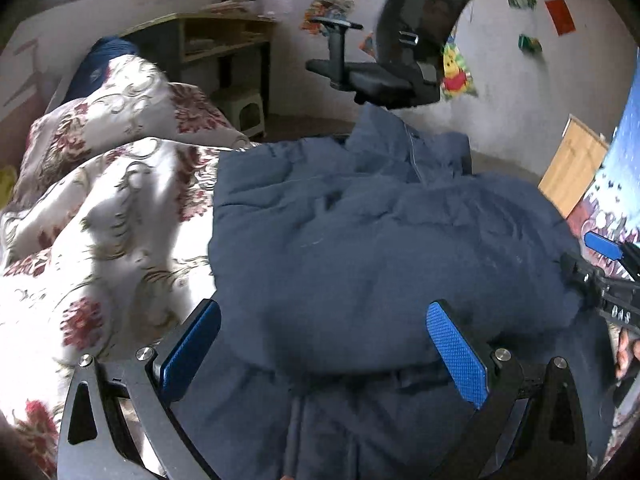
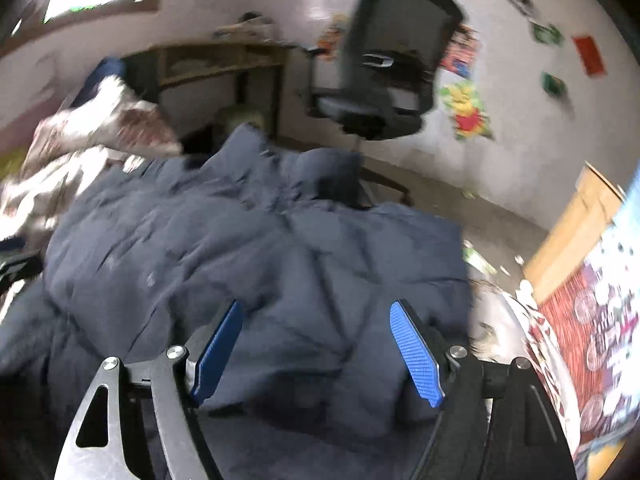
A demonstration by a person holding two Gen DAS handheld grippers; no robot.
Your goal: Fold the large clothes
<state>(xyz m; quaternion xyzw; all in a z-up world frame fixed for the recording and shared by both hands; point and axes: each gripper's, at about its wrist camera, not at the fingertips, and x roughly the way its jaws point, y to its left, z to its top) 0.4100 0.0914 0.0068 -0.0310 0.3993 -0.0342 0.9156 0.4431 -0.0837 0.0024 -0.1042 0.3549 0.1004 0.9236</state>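
Now navy jacket bunched between both jaws (spread wide).

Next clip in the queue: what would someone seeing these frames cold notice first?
A big, puffy navy jacket fills the middle of both views, heaped on a bed with a red-and-white floral quilt to its left. The left gripper and right gripper both hover open above it, blue pads wide apart. Behind, a black office chair stands before a white wall with a Winnie-the-Pooh sticker.
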